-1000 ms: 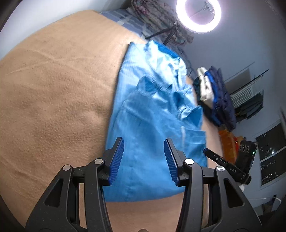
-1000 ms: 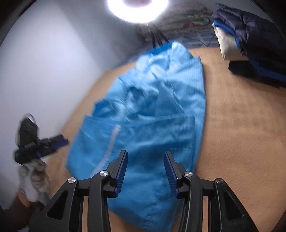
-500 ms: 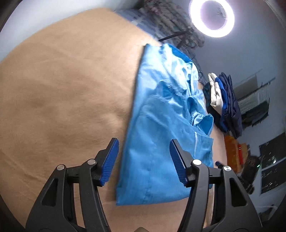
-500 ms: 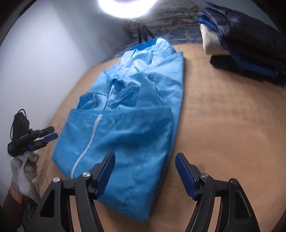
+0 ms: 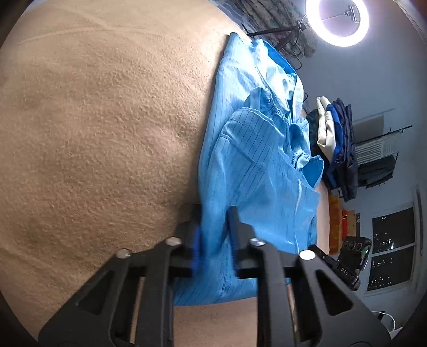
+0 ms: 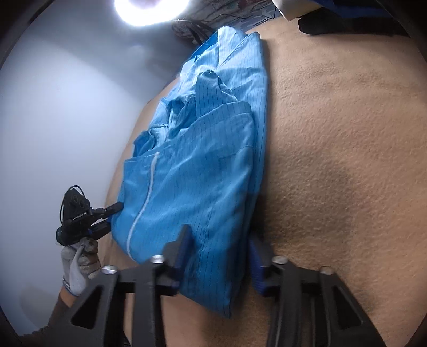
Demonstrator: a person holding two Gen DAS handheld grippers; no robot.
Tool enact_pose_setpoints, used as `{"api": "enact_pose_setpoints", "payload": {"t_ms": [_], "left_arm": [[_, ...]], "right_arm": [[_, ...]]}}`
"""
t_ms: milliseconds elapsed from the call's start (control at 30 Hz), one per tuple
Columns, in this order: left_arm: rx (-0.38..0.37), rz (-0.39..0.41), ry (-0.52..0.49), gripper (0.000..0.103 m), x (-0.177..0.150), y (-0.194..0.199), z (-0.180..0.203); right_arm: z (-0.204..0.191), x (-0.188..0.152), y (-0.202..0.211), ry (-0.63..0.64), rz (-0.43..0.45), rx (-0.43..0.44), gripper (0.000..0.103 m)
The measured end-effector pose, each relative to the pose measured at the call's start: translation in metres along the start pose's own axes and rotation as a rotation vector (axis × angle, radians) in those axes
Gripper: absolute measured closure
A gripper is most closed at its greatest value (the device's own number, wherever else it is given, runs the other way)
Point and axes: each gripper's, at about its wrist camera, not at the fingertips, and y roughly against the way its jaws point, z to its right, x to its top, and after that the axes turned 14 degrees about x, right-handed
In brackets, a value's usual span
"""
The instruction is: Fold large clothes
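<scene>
A light-blue pinstriped garment (image 5: 256,170) with a white zipper lies partly folded on a tan blanket (image 5: 101,128); it also shows in the right wrist view (image 6: 202,170). My left gripper (image 5: 213,237) straddles the garment's near left corner, its fingers narrowed around the cloth with a gap still between them. My right gripper (image 6: 218,253) straddles the near right edge, its fingers wide apart with the fabric between them. The left gripper (image 6: 106,216) shows from the side in the right wrist view, touching the garment's left edge.
A ring light (image 5: 337,22) on a stand is beyond the garment. A stack of folded dark-blue and white clothes (image 5: 333,144) sits at the blanket's far right. A patterned quilt (image 5: 261,16) lies at the back. A wall (image 6: 66,106) is to the left.
Both grippers dropped down onto the garment's near edge. The left fingers have closed in around the corner. The right fingers now have the fabric edge between them.
</scene>
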Motion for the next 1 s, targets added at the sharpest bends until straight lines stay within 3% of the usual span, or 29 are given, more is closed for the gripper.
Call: {"api": "enact_pose_setpoints", "payload": {"t_ms": [33, 67, 233, 567, 767, 800, 833, 867, 933, 1000], "left_arm": [[0.005, 0.006, -0.009, 0.093, -0.001, 0.001, 0.002], [0.019, 0.016, -0.025, 0.094, -0.002, 0.003, 0.005], [0.079, 0.058, -0.114, 0.098, -0.013, 0.016, 0.021], [0.108, 0.031, -0.261, 0.099, -0.071, 0.059, 0.014], [0.129, -0.009, -0.276, 0.099, -0.101, 0.062, -0.003], [0.133, -0.007, -0.282, 0.099, -0.103, 0.062, -0.003], [0.148, -0.009, -0.3, 0.096, -0.103, 0.063, -0.002], [0.171, -0.015, -0.315, 0.087, -0.103, 0.062, -0.001], [0.232, 0.004, -0.318, 0.078, -0.104, 0.07, 0.0], [0.266, 0.05, -0.322, 0.078, -0.106, 0.086, 0.003]], "right_arm": [[0.0, 0.001, 0.0, -0.001, 0.005, -0.004, 0.087], [0.0, 0.001, 0.0, -0.002, 0.013, -0.013, 0.091], [-0.016, 0.007, -0.004, 0.044, -0.012, -0.116, 0.099], [-0.029, -0.011, 0.009, 0.099, -0.115, -0.168, 0.101], [-0.026, -0.039, 0.008, 0.122, -0.182, -0.187, 0.101], [-0.027, -0.038, 0.008, 0.127, -0.183, -0.193, 0.1], [-0.029, -0.038, 0.007, 0.14, -0.183, -0.208, 0.092], [-0.029, -0.033, 0.006, 0.146, -0.186, -0.218, 0.087], [-0.031, -0.022, 0.009, 0.167, -0.196, -0.25, 0.066], [-0.046, -0.019, 0.016, 0.224, -0.167, -0.314, 0.065]]}}
